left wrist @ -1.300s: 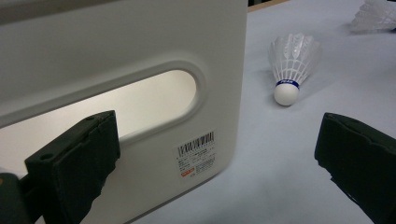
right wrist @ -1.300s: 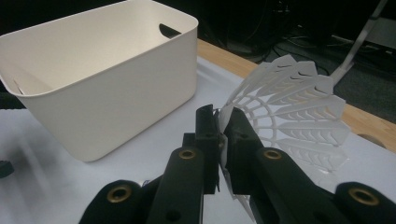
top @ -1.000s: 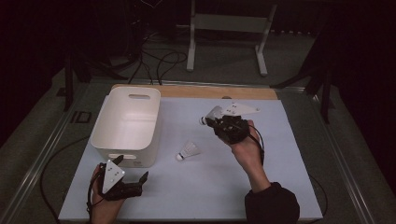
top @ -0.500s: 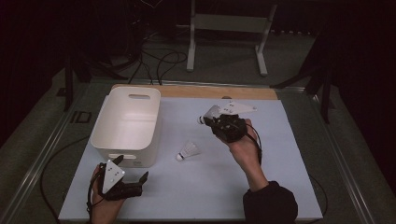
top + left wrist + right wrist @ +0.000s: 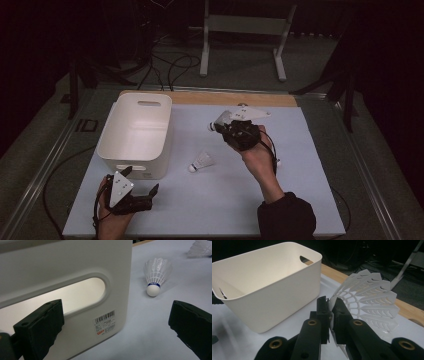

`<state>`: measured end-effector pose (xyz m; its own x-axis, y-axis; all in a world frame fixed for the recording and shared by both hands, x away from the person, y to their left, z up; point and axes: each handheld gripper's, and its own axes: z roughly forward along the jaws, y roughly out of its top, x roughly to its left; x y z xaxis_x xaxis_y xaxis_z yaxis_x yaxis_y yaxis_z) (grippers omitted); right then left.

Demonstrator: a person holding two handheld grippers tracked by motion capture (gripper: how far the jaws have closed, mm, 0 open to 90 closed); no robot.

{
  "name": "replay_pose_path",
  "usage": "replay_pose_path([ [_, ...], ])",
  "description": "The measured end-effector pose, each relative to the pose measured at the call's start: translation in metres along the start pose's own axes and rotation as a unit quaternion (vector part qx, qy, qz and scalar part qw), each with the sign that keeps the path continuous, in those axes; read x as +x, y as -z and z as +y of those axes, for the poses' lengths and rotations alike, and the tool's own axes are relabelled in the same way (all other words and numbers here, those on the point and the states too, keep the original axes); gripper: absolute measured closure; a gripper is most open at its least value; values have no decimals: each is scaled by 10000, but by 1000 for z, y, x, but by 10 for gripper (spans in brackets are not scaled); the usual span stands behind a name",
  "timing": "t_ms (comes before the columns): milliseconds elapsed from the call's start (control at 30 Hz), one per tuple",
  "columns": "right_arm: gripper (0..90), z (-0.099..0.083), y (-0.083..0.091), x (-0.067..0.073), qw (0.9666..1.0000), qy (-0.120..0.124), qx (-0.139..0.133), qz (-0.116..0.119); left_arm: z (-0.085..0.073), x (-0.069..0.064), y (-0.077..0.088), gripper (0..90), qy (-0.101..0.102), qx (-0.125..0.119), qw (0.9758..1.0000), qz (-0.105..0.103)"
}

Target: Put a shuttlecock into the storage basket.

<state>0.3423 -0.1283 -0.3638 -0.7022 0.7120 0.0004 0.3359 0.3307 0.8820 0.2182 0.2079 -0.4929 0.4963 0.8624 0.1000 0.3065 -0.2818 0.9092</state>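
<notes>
White shuttlecocks number two: one [image 5: 202, 162] lying, one [image 5: 367, 302] pinched by right hand-held gripper [image 5: 331, 312]; left hand-held gripper [image 5: 112, 327] agape.

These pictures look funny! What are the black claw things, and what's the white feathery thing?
A person holds a grabbing tool in each hand. One picture looks down from above; the other two come from small cameras riding on the tools. The right gripper pinches a white shuttlecock, a badminton birdie, by its skirt between black fingers. The left gripper is open and holds nothing, near a white bin. Another birdie lies on the table.
</notes>
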Motion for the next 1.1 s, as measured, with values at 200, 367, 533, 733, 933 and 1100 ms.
replay_pose_path([
  [200,853,3,-2,2,10000,3,-11,-18,0,0,0,6,16,-15,10000,4],
  [367,853,5,-4,3,10000,12,-32,11,0,0,0,6,4,1,10000,3],
  [533,853,6,-6,4,10000,2,-13,-11,0,0,0,6,2,1,10000,-4],
  [733,853,8,-9,3,10000,12,4,-37,0,0,0,6,-15,10,10000,-1],
  [933,852,10,-13,3,10000,40,25,-38,0,0,0,6,-17,12,10000,1],
  [1100,853,11,-15,3,10000,46,25,-60,0,0,0,6,-19,12,10000,0],
])
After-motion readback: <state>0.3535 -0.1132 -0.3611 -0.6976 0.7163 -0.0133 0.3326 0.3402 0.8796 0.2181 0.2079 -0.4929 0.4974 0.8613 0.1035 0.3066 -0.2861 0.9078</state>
